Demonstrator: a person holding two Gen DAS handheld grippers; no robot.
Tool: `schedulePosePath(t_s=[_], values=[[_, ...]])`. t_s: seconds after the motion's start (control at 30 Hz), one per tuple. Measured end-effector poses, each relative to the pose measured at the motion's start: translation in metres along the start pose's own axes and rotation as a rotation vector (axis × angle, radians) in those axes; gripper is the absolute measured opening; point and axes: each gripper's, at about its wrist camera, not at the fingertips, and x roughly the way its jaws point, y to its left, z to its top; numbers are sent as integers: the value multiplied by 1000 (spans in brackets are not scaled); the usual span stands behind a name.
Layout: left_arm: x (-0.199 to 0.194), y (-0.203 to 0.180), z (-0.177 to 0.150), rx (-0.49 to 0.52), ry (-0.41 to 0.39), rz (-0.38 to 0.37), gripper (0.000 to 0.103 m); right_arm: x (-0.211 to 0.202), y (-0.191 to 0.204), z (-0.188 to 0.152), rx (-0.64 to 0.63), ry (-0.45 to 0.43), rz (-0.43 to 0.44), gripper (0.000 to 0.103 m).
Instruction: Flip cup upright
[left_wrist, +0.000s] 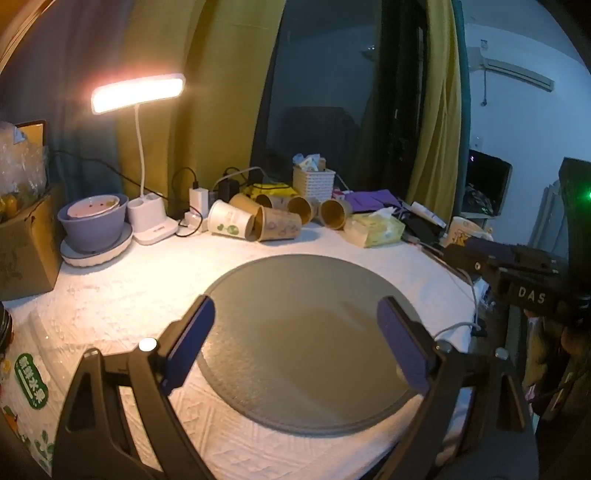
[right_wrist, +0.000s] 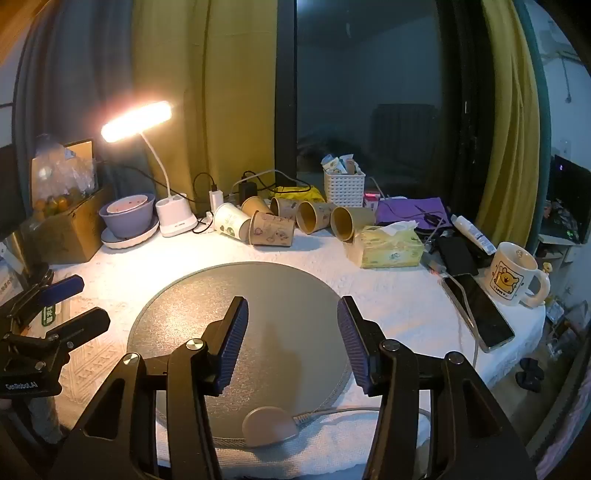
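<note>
Several paper cups lie on their sides at the back of the white-clothed table: a white one with green print (left_wrist: 231, 224) (right_wrist: 231, 222), a brown printed one (left_wrist: 279, 224) (right_wrist: 272, 229), and more brown ones (left_wrist: 334, 214) (right_wrist: 349, 222) to the right. My left gripper (left_wrist: 295, 343) is open and empty over the round grey mat (left_wrist: 306, 325). My right gripper (right_wrist: 293, 341) is open and empty over the same mat (right_wrist: 207, 306). The left gripper also shows at the left edge of the right wrist view (right_wrist: 75, 301). Both are well short of the cups.
A lit desk lamp (right_wrist: 176, 221), a purple bowl on a plate (right_wrist: 127, 216), a cardboard box (right_wrist: 70, 229), a white basket (right_wrist: 344, 188), a tissue pack (right_wrist: 391, 247), a phone (right_wrist: 478, 314) and a cartoon mug (right_wrist: 515, 275) ring the mat. A small round pink object (right_wrist: 269, 424) with a cable sits at the mat's near edge.
</note>
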Motion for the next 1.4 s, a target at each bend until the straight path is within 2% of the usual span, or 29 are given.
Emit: schedulePosePath(t_s=[0.17, 1.4], values=[[0, -2, 0, 6, 1, -2, 91, 0, -1, 1, -7, -1, -4, 59], [2, -9, 6, 25, -2, -4, 91, -5, -10, 2, 0, -14, -7, 59]])
